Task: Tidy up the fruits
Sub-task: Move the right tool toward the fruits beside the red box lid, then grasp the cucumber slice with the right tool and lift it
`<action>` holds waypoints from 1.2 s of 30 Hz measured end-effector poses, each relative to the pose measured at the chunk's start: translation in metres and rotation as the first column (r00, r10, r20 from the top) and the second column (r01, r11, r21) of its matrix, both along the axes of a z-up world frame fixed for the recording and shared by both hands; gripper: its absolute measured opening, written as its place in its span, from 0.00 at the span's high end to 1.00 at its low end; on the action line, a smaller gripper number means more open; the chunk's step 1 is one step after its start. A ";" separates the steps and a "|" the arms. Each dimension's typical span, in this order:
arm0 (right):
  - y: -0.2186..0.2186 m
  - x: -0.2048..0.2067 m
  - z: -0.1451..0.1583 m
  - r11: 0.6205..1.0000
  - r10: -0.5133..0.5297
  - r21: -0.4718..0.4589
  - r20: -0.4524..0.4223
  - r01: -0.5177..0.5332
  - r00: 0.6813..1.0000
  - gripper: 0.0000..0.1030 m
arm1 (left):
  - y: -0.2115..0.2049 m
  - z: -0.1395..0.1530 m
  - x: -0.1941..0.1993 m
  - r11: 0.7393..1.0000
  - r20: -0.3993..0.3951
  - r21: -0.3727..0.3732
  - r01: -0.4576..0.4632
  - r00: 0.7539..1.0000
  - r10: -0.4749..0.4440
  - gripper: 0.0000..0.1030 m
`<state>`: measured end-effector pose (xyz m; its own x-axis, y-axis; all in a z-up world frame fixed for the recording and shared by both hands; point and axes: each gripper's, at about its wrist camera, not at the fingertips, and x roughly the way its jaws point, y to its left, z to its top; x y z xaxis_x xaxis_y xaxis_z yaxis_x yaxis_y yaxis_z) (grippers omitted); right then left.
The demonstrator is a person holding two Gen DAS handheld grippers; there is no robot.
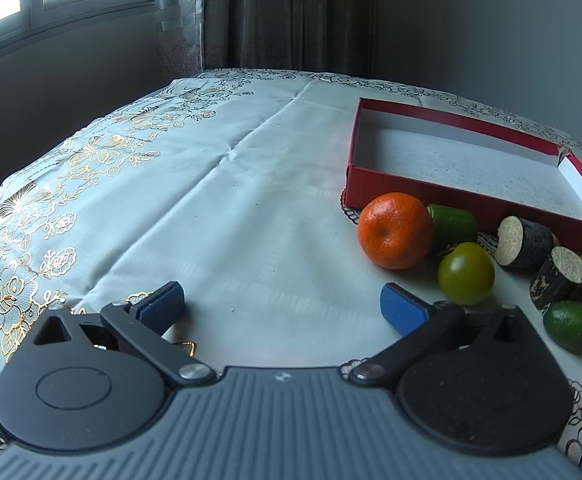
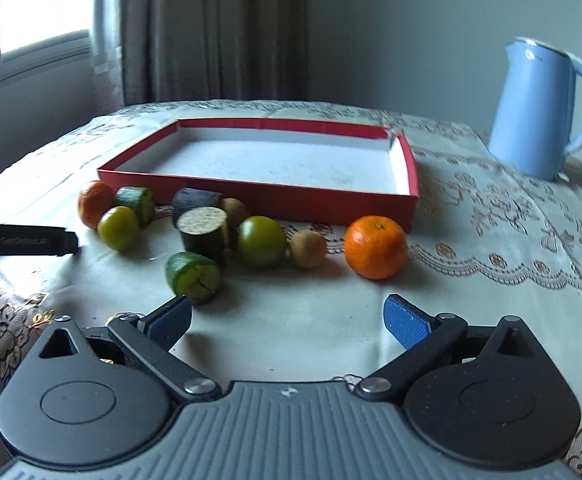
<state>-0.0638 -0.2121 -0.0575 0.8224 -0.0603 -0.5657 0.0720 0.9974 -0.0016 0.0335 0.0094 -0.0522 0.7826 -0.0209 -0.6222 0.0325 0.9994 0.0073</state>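
A shallow red box (image 2: pixel 259 200) with a white inside stands empty on the cloth, and its near wall (image 1: pixel 431 192) shows in the left wrist view too. Fruit lies in a row before it: an orange (image 1: pixel 395 236), green round fruit (image 1: pixel 466 273), green cut pieces (image 1: pixel 570 322), dark cut pieces (image 1: pixel 525 242). The right wrist view adds a second orange (image 2: pixel 375 246), a big green fruit (image 2: pixel 261 241), a brown kiwi (image 2: pixel 309 248) and a green cut piece (image 2: pixel 193 276). My left gripper (image 1: pixel 283 308) is open over bare cloth. My right gripper (image 2: pixel 287 316) is open, just short of the fruit.
A light blue kettle (image 2: pixel 539 108) stands at the back right of the table. The lace tablecloth (image 1: pixel 171 208) covers everything. Curtains, a window and a wall lie behind. The left gripper's black body (image 2: pixel 23 240) shows at the left edge of the right wrist view.
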 end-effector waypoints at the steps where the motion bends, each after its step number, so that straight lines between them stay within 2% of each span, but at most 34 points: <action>1: 0.001 -0.001 0.000 1.000 0.010 0.003 0.005 -0.010 1.000 0.01 | 0.000 0.000 0.000 1.000 0.000 0.000 0.000 1.000 0.000 0.00; 19: 0.010 -0.005 0.004 0.997 0.072 0.037 0.059 -0.075 0.996 0.02 | 0.000 0.000 0.000 1.000 0.000 0.001 0.000 1.000 0.000 0.00; 20: 0.011 -0.005 0.004 0.996 0.080 0.038 0.058 -0.082 0.995 0.05 | 0.001 0.000 0.000 1.000 0.000 0.000 0.000 1.000 0.000 0.00; 22: 0.013 -0.003 0.004 0.995 0.089 0.040 0.046 -0.091 0.995 0.25 | 0.001 0.000 0.000 1.000 0.000 0.000 0.000 1.000 0.000 0.00; 24: 0.015 0.000 0.002 0.994 0.096 0.050 0.028 -0.097 0.995 0.33 | 0.001 0.000 0.000 1.000 0.000 0.000 0.000 1.000 0.000 0.00; 30: 0.025 0.005 0.003 0.987 0.150 0.047 0.034 -0.151 0.988 0.34 | -0.001 0.000 0.001 1.000 0.000 -0.003 0.001 1.000 -0.001 0.00; 33: 0.029 0.011 0.003 0.984 0.174 0.044 0.022 -0.175 0.985 0.45 | -0.002 0.000 0.002 1.000 0.000 -0.004 0.002 1.000 -0.002 0.00; 36: 0.032 0.020 0.002 0.983 0.180 0.033 0.008 -0.180 0.984 0.46 | -0.002 0.000 0.002 1.000 0.000 -0.004 0.002 1.000 -0.002 0.00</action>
<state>-0.0443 -0.1800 -0.0554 0.8206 0.1083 -0.5611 -0.1091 0.9935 0.0321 0.0351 0.0073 -0.0523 0.7825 -0.0243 -0.6221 0.0341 0.9994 0.0038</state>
